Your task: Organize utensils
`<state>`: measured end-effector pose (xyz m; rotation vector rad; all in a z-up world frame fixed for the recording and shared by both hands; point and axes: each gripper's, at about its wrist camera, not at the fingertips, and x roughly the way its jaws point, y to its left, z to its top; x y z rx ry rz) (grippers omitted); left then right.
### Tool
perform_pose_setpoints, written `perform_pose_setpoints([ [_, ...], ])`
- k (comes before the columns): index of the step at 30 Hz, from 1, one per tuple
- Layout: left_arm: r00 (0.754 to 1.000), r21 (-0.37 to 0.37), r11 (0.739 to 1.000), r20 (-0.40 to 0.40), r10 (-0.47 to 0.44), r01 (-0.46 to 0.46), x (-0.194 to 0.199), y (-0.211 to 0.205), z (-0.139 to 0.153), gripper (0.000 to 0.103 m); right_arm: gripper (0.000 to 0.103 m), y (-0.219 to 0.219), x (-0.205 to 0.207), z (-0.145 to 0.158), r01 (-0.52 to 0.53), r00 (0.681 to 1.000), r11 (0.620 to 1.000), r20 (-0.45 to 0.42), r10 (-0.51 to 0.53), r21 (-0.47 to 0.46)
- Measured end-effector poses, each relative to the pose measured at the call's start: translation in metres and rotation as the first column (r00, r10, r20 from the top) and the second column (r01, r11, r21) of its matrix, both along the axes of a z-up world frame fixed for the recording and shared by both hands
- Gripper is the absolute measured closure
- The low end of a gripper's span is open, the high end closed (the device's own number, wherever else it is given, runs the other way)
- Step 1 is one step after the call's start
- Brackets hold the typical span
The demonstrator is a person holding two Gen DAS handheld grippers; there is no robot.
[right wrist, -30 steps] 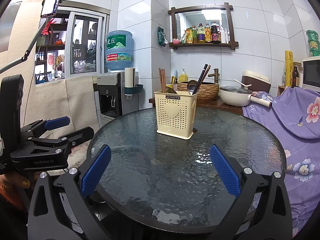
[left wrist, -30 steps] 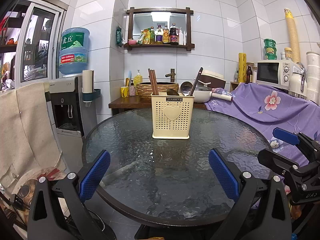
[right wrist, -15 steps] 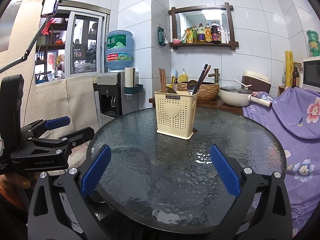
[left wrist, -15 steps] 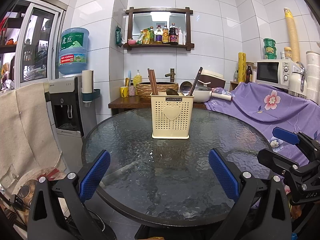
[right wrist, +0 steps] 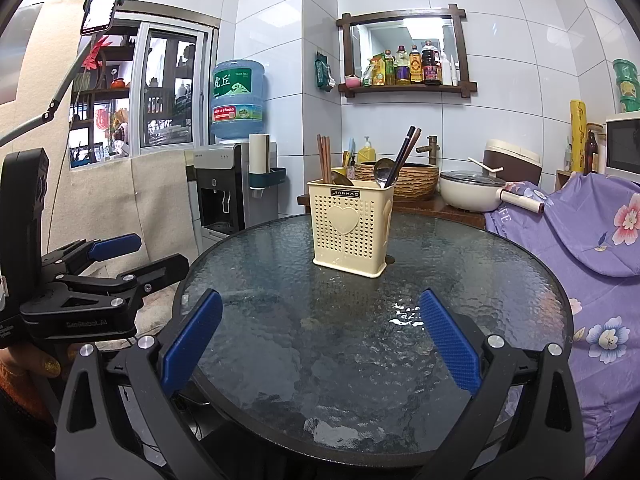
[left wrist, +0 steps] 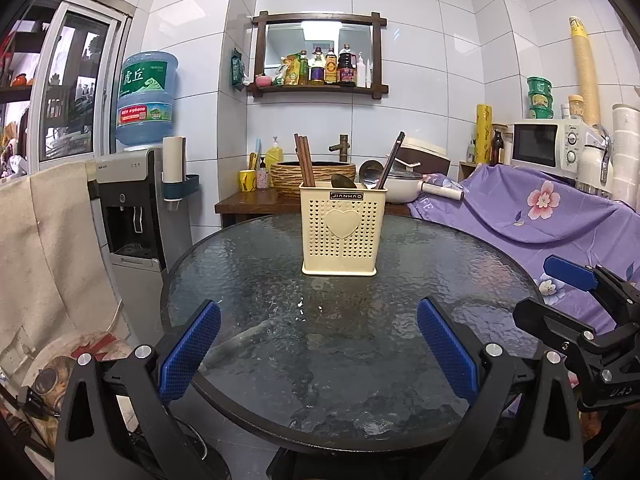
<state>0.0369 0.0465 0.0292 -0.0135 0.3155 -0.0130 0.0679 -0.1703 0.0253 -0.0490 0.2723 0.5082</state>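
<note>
A cream perforated utensil holder with a heart on its front stands upright on the far half of the round glass table; it also shows in the right wrist view. Brown chopsticks, a metal spoon, a dark spoon and dark chopsticks stick out of it. My left gripper is open and empty over the table's near edge. My right gripper is open and empty, to the right of the left one.
A water dispenser stands left of the table. A purple flowered cloth covers furniture on the right. A wooden counter with a woven basin and a white pot stands behind the table.
</note>
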Motion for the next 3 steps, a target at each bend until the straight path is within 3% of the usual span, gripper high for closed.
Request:
perform_pose_setpoints([
  [3, 1.0, -0.019, 1.0, 0.001, -0.004, 0.004, -0.0015, 0.0027, 0.0009, 0.006, 0.006, -0.0006, 0.0004, -0.0004, 0.0, 1.0, 1.0, 0.0, 0.0, 0.0],
])
